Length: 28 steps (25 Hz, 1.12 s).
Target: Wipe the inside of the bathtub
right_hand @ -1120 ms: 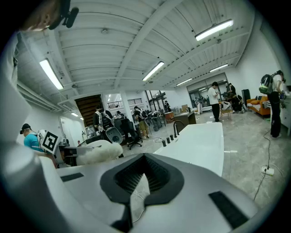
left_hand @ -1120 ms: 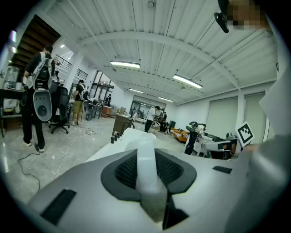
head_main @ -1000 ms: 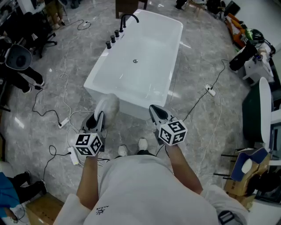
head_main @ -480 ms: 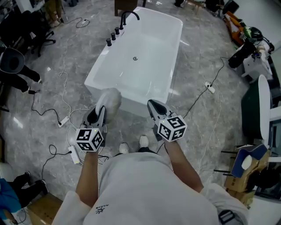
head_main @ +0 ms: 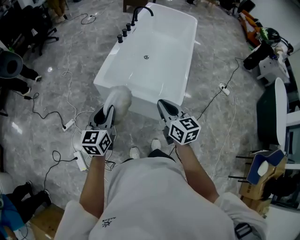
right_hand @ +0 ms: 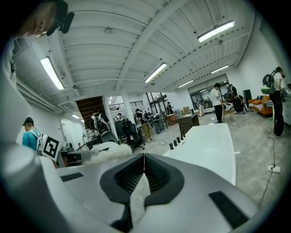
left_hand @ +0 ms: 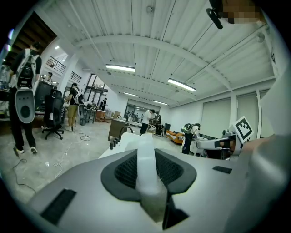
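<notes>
**Both grippers held short of the tub, duster clamped in the left**

You stand at the near end of the white bathtub (head_main: 140, 89), which runs away from you on the grey marble floor (head_main: 56, 84). Its basin is bare apart from the drain (head_main: 146, 57). A black faucet (head_main: 140, 10) and a row of black knobs (head_main: 124, 33) sit along the far left rim.

Your left gripper (head_main: 111, 109) is clenched on a white fluffy duster (head_main: 118, 99). In the left gripper view the jaws press against a white strip of it (left_hand: 145, 159) that runs up between them. From the head view the fluffy end shows against the tub's near outer wall, just below the rim and not inside the basin. You cannot tell whether it touches the wall.

Your right gripper (head_main: 162, 105) is just beside the left one, pointing at the same near end. Its jaws are closed together with nothing between them. In the right gripper view the duster's fluff (right_hand: 109, 152) appears at the left.

Cables (head_main: 70, 93) trail across the floor on both sides of the tub.
</notes>
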Each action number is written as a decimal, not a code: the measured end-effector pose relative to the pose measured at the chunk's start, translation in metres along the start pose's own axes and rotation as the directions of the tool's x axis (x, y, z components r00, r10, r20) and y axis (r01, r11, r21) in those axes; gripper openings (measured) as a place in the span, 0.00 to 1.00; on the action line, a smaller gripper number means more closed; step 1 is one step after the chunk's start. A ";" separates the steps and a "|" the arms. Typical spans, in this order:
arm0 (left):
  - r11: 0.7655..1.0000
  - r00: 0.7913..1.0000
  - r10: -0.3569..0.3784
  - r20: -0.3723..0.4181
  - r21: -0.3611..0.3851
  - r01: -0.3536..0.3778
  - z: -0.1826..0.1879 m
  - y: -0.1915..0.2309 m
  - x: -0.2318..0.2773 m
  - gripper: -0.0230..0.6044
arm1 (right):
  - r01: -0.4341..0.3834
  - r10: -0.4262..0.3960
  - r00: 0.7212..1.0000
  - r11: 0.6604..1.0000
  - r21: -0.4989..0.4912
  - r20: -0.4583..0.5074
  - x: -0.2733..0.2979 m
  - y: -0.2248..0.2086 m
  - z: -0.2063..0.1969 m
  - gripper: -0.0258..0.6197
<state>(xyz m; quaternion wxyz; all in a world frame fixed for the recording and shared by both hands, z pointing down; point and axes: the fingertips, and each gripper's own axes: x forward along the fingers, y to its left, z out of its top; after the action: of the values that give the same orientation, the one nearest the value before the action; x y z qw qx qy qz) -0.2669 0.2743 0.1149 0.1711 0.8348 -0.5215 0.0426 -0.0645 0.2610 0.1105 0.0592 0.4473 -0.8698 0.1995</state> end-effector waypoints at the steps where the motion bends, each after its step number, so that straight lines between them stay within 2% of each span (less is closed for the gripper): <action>1: 1.000 1.000 0.001 0.002 0.000 -0.001 0.000 0.004 -0.003 0.20 | -0.001 0.001 1.000 1.000 0.002 0.002 0.002 0.004 0.000 0.07; 8: 0.999 1.000 0.030 -0.004 -0.017 -0.030 -0.004 0.031 -0.014 0.20 | -0.017 0.016 0.999 0.999 -0.030 -0.036 0.010 0.021 -0.005 0.07; 15: 0.996 0.997 0.078 -0.007 -0.050 -0.078 -0.008 0.053 -0.008 0.20 | -0.039 0.037 0.997 0.999 -0.031 -0.068 0.029 0.014 -0.010 0.07; 21: 0.993 0.994 0.101 -0.035 -0.058 -0.103 -0.010 0.064 0.016 0.20 | -0.061 0.059 0.995 0.998 -0.019 -0.078 0.056 -0.006 -0.005 0.07; 28: 0.993 0.991 0.111 -0.076 -0.043 -0.114 -0.007 0.067 0.067 0.20 | -0.076 0.077 0.993 0.997 0.013 -0.087 0.086 -0.051 0.003 0.07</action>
<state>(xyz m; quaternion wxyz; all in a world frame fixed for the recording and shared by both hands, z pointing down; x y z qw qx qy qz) -0.2947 0.1925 0.1545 0.2072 0.7977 -0.5620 0.0703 -0.0741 0.1683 0.1474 0.0874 0.4048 -0.8819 0.2252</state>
